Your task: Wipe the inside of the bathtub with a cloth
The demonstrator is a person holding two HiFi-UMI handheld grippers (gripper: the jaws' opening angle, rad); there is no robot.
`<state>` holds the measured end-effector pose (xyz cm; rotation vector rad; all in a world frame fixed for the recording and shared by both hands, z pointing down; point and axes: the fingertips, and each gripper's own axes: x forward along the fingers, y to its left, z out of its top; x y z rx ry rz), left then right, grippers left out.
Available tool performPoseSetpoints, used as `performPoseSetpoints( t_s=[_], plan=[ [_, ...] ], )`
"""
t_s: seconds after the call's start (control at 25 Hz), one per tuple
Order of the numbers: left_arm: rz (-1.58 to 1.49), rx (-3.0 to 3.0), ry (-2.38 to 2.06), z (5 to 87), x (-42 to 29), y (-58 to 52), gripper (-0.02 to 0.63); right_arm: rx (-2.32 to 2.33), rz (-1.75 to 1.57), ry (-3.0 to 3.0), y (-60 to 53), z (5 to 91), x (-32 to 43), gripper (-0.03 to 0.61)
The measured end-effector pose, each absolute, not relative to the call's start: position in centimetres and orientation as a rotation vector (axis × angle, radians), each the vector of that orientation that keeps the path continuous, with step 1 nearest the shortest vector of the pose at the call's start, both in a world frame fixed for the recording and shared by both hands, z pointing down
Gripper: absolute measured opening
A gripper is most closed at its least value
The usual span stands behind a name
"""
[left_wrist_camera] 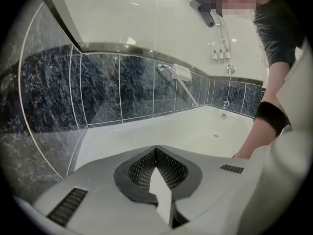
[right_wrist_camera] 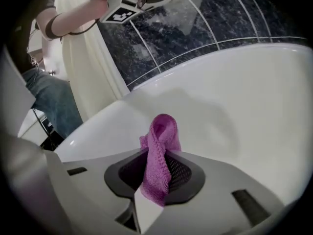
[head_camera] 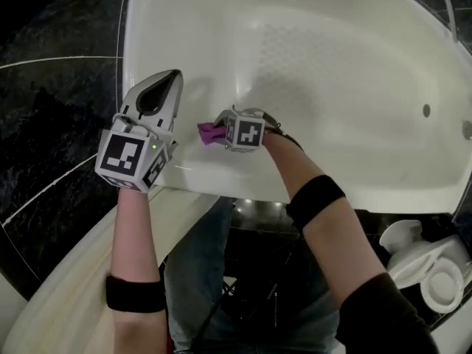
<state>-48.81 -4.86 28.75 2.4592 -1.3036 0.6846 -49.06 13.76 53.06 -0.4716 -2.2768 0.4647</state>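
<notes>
cloth (right_wrist_camera: 159,155) purple knit | bathtub (head_camera: 332,72) white | wall tiles (left_wrist_camera: 122,87) dark marbled

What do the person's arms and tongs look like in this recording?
The left tongs and right tongs have white shells with dark mesh pads; each carries a cube of black-and-white square markers. A black band circles each forearm; a dark sleeve covers the right upper arm.

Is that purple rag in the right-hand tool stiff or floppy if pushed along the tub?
Probably floppy: the purple cloth folds over in a loop above the right gripper. Likely light: a small pinch holds it up. Its knitted weave should drag rather than slide on the glossy bathtub.
</notes>
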Motion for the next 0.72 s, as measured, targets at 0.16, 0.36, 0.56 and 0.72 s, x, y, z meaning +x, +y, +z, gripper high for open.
performPoseSetpoints(
  t_s=[0.16, 0.36, 0.56, 0.72],
  plan=[
    [0.706, 2.478, -1.278, 28.8, -49.1, -4.8, -0.002, -0.618, 0.317, -2.233, 15.2, 55.5, -50.0, 0.109],
    [0.67, 2.425, -1.365, 29.7, -50.5, -3.4, -0.002, -0.702, 0.269, -2.189, 17.2, 55.9, -46.2, 0.106],
    [0.646, 2.406, -1.344, 30.5, -46.8, -2.0, -0.002, -0.687, 0.262, -2.013, 17.8, 57.2, -34.1, 0.104],
    [0.633, 2.397, -1.311, 30.3, -43.0, -1.1, -0.002, -0.644, 0.316, -1.803, 19.1, 58.6, -20.9, 0.104]
  ],
)
